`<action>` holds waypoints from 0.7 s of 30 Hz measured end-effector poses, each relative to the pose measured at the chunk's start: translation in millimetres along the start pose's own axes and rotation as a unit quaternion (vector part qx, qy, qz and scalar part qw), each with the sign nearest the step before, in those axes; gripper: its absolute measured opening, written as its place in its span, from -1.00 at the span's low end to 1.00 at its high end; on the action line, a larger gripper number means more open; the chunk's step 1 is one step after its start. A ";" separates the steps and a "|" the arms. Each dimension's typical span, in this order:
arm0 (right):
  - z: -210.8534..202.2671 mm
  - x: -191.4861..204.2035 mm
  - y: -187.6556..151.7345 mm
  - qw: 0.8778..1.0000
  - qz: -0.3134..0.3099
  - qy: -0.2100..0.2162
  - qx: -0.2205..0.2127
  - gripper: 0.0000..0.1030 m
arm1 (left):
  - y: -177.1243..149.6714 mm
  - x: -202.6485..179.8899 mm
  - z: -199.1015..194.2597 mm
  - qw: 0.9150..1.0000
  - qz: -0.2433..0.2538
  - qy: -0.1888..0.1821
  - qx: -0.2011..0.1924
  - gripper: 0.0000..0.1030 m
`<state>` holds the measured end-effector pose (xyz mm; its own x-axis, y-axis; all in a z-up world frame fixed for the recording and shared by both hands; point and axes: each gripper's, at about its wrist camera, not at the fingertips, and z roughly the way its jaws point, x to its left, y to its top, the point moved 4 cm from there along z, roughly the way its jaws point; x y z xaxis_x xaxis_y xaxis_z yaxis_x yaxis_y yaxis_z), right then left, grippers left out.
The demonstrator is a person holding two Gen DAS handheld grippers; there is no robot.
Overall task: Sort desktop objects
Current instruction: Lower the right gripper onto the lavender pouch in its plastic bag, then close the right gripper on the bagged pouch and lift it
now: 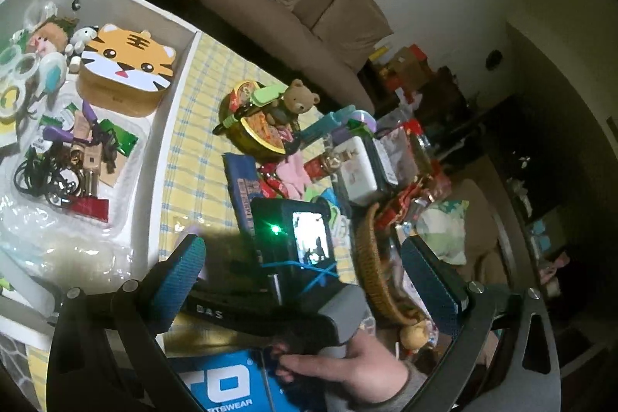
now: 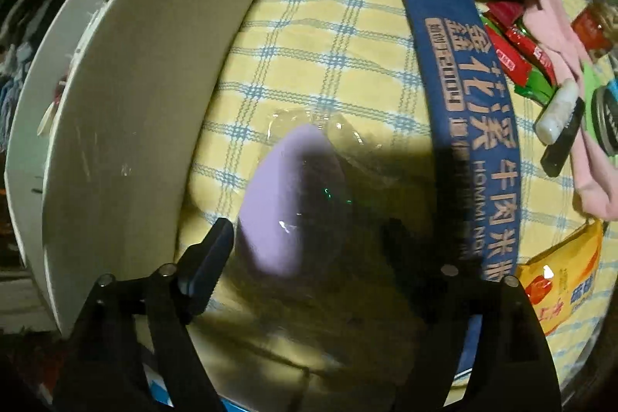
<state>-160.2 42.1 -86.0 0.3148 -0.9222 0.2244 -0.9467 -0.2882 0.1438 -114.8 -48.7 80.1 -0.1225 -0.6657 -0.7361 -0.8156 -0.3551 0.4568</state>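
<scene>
1. Your target, as I read it, is the lilac egg-shaped item in clear wrapping. It lies on the yellow checked cloth of the worktop, just beside the outer wall of the white sorting box and near the blue noodle packet.

2. Your right gripper points steeply down at it with the jaws released and wide. The left pad is just beside the lilac item's edge; the right pad is lost in shadow, so I cannot tell how close it sits. Nothing is gripped yet.

3. Centre the jaws across the narrow width of the egg shape, not its length, so that the pads meet the body rather than only the loose film.

4. The wrapping looks slick and crinkly. I would expect it to slide, so close slowly and bite low on the solid part.

5. Keep the left pad off the box wall as you lower, since the gap there looks tight.

6. Your left gripper hangs clear with jaws released and nothing between them, looking over your right hand and its handset. Leave it there, away from the wicker basket.

7. Once the item is lifted, carry it over the wall into the box, where the tiger-faced tin and small oddments already lie; pick a bare patch.
</scene>
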 end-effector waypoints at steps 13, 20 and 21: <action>-19.7 0.2 -6.7 0.998 -0.044 -0.018 -0.032 -0.74 | 5.6 22.8 -12.9 0.999 -0.032 -0.021 -0.001 1.00; -110.3 -14.8 -23.4 0.986 -0.034 0.090 -0.133 -0.74 | -1.4 13.3 1.0 0.996 -0.038 -0.073 0.020 1.00; -119.4 -14.4 -24.7 0.982 -0.039 0.114 -0.144 -0.74 | -1.8 11.8 2.6 0.995 -0.041 -0.086 0.021 1.00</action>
<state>-133.2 93.3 22.3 0.4238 -0.8090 0.4073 -0.8710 -0.2405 0.4285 -116.2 -54.2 69.2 -0.1456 -0.5122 -0.8465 -0.8499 -0.3731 0.3720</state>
